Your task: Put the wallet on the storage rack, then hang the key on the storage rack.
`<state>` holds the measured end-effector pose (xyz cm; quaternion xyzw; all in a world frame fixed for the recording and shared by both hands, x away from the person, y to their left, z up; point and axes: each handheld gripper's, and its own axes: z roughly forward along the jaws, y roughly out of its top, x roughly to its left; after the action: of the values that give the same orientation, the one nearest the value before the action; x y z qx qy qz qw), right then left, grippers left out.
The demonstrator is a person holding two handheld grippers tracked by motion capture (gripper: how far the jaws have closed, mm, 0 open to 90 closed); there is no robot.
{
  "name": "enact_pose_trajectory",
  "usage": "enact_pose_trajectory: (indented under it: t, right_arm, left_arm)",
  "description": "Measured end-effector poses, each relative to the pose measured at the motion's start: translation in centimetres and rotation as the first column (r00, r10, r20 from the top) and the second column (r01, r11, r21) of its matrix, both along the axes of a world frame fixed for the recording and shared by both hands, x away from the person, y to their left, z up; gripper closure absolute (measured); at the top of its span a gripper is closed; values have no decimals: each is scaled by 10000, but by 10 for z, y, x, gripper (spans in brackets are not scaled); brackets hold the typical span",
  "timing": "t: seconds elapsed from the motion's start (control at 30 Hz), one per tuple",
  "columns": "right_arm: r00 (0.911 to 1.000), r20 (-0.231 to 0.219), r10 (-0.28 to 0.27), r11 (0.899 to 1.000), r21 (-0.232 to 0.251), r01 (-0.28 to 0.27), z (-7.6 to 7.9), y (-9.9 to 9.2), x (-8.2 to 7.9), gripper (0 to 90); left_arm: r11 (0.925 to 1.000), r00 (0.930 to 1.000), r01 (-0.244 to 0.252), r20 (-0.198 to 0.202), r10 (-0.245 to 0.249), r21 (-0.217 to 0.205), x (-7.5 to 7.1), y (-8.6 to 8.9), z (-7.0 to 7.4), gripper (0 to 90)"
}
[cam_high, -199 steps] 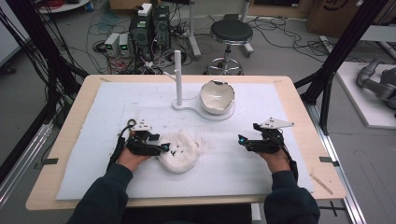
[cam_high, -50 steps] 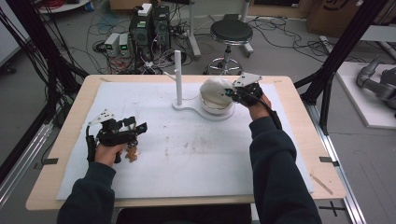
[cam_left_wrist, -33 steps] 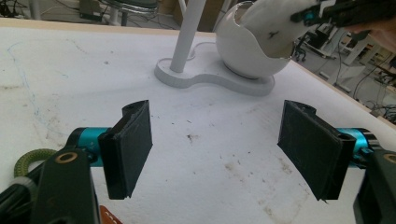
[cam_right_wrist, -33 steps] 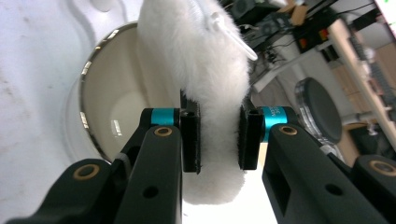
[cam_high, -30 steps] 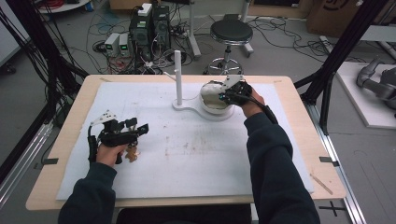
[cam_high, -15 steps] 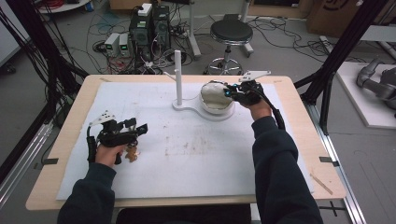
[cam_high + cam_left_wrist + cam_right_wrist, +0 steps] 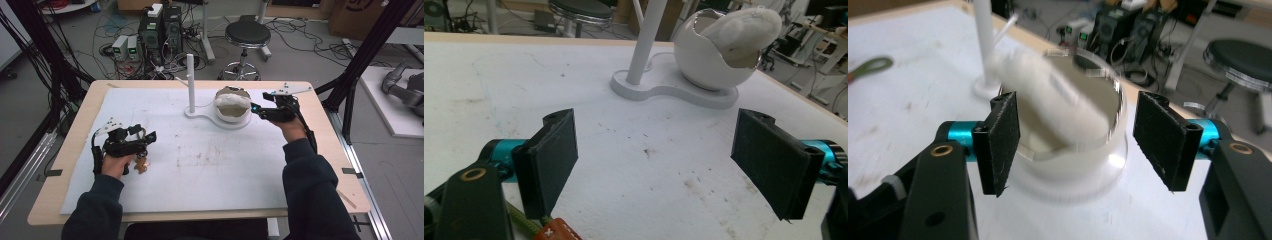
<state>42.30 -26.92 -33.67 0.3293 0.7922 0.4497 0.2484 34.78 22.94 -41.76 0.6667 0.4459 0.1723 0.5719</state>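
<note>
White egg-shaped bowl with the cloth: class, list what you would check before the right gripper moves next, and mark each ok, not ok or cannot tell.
1. Fluffy white cloth sits in the white egg-shaped bowl: ok.
2. Right gripper has let go; its jaws have just been opening, nothing between them: ok.
3. Bowl upright on its white stand base beside the white post: ok.
4. Left gripper open and empty: ok.
5. Cloth fully inside the rim: not ok, it bulges above it.
6. Small brown tag by the left hand clear of the left gripper's jaws: cannot tell.

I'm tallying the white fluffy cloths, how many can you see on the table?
1: a white fluffy cloth in the white bowl beside the post; more could lie hidden underneath it.
</note>
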Motion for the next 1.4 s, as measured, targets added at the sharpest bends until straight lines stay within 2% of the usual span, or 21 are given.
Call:
enact_pose_trajectory:
  t: [0.03, 0.07, 0.17, 0.2, 0.23, 0.33, 0.37, 0.4, 0.43, 0.47, 0.6, 0.7, 0.83, 1.03, 1.17, 1.23, 1.3, 1.4]
  right_arm:
    - [9998, -49, -166, 9998, 59, 167, -6, -9, -14, 306]
    - [9998, -49, -166, 9998, 59, 167, -6, -9, -14, 306]
    - [9969, -642, -450, 9985, 295, 469, -19, -21, -32, 290]
    - [9938, -950, -584, 9977, 296, 615, -29, -27, -43, 286]
    - [9938, -950, -584, 9977, 296, 615, -29, -27, -43, 286]
    - [9893, -1277, -707, 9968, 286, 750, -50, -32, -56, 271]
    - [9893, -1277, -707, 9968, 286, 750, -50, -32, -56, 271]
    - [9865, -1463, -733, 9952, 536, 818, -58, -34, -59, 271]
    - [9865, -1463, -733, 9952, 536, 818, -58, -34, -59, 271]
    - [9816, -1726, -823, 9938, 592, 937, -65, -34, -60, 271]
    - [9819, -1725, -782, 9946, 541, 887, -67, -34, -62, 271]
    - [9854, -1496, -817, 9935, 666, 925, -63, -36, -65, 275]
    - [9850, -1370, -1047, 9908, 709, 1152, -62, -39, -69, 275]
    - [9825, -1404, -1222, 9883, 740, 1335, -64, -42, -70, 275]
    - [9830, -1387, -1199, 9895, 637, 1297, -65, -41, -71, 275]
    - [9828, -1412, -1189, 9896, 638, 1289, -66, -41, -71, 275]
    - [9830, -1394, -1193, 9899, 593, 1285, -66, -41, -70, 275]
    - [9835, -1408, -1140, 9916, 451, 1214, -68, -39, -70, 275]
  left_arm:
    - [10000, 10000, 53, -14, -53, 44, 0, 0, 0, 183]
    - [10000, 10000, 65, -9, -65, 35, 0, 0, -1, 183]
    - [9999, 10000, 75, 59, -75, 76, -1, 0, -1, 183]
    - [9999, 9999, 87, 99, -88, 81, -1, 0, -1, 184]
    - [9999, 9999, 76, 106, -77, 134, -2, 0, -1, 184]
    - [9999, 9999, 28, 142, -30, 122, -2, 1, -1, 183]
    - [9999, 9999, 10, 162, -13, 154, -2, 2, -1, 183]
    - [9998, 9999, 43, 153, -46, 199, -2, 2, 0, 183]
    - [9997, 9998, 107, 168, -111, 241, -3, 2, 0, 184]
    - [9997, 9998, 97, 185, -102, 242, -3, 1, 0, 183]
    - [9993, 9998, 147, 140, -152, 336, -4, 0, 0, 185]
    - [9988, 9997, 232, 91, -236, 424, -3, -2, -2, 185]
    - [9988, 9997, 241, 24, -242, 421, -3, -1, -3, 185]
    - [9992, 9999, -6, -159, 12, 406, -3, 3, -3, 185]
    - [9973, 9983, -309, -464, 340, 670, -5, 8, -3, 185]
    - [9914, 9958, -552, -664, 634, 1187, -7, 8, -3, 185]
    - [9790, 9905, -857, -906, 1038, 1848, -10, 9, -4, 196]
    - [9645, 9818, -1126, -1229, 1451, 2390, -12, 10, -7, 224]
